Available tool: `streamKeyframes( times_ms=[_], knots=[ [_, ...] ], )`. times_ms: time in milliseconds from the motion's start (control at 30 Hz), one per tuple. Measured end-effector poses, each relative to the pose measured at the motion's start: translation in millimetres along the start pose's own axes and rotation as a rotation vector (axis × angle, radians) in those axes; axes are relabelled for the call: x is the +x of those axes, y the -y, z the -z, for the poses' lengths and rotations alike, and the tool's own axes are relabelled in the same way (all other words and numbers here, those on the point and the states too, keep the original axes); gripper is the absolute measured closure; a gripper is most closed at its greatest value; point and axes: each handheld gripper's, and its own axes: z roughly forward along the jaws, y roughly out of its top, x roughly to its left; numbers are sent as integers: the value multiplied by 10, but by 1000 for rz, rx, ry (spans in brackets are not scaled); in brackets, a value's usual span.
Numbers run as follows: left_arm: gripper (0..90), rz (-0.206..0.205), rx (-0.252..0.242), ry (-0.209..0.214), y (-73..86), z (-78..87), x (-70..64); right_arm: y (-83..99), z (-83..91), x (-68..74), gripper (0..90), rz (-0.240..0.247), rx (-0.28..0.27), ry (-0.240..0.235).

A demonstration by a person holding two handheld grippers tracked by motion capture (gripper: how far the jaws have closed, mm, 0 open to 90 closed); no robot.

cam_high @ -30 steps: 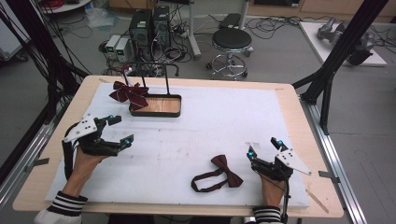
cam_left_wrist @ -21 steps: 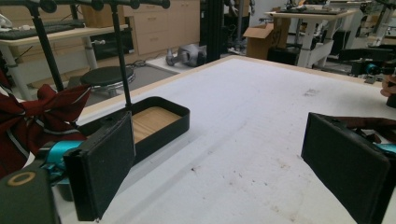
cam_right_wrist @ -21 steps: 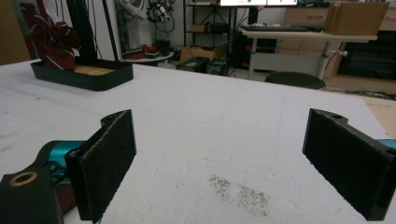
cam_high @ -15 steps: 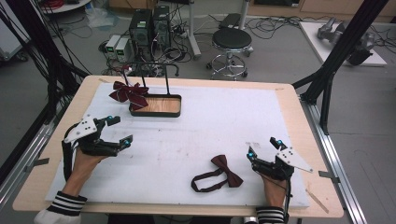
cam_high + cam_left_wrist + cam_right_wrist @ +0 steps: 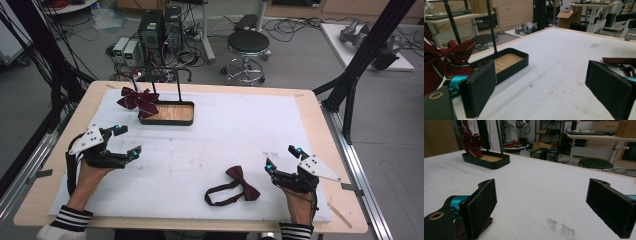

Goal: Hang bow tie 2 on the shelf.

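A dark red bow tie with a looped strap (image 5: 234, 187) lies flat on the white mat near the front edge. My right gripper (image 5: 282, 158) rests just to its right, open and holding nothing. My left gripper (image 5: 127, 141) sits at the left side of the mat, open as well with nothing between its jaws. A second, striped maroon bow (image 5: 138, 99) hangs on a black rack whose wooden-floored tray (image 5: 172, 113) stands at the back left. The left gripper view has that bow (image 5: 446, 61) at its left and the tray (image 5: 510, 62) ahead. In the right gripper view the tray (image 5: 486, 159) stands far off.
The white mat (image 5: 240, 125) covers most of the wooden table (image 5: 310, 97). Black frame posts (image 5: 357, 62) rise at the right and left sides. A stool (image 5: 248, 45) and computer boxes (image 5: 160, 27) stand on the floor beyond the far edge.
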Motion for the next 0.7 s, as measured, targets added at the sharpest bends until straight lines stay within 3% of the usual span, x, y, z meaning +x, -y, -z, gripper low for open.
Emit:
streamKeyframes(
  times_ms=[233,333,533,700],
  knots=[
    [106,-3,2,1,20,1,-13,-158,26,111,88,37,40,-94],
    [106,-5,7,1,26,0,-16,-188,31,164,89,48,84,-129],
    [106,-10,-5,3,34,5,-27,-285,67,224,89,103,162,-156],
    [106,-13,-10,5,36,14,-35,-378,111,239,89,88,199,-188]
  ],
)
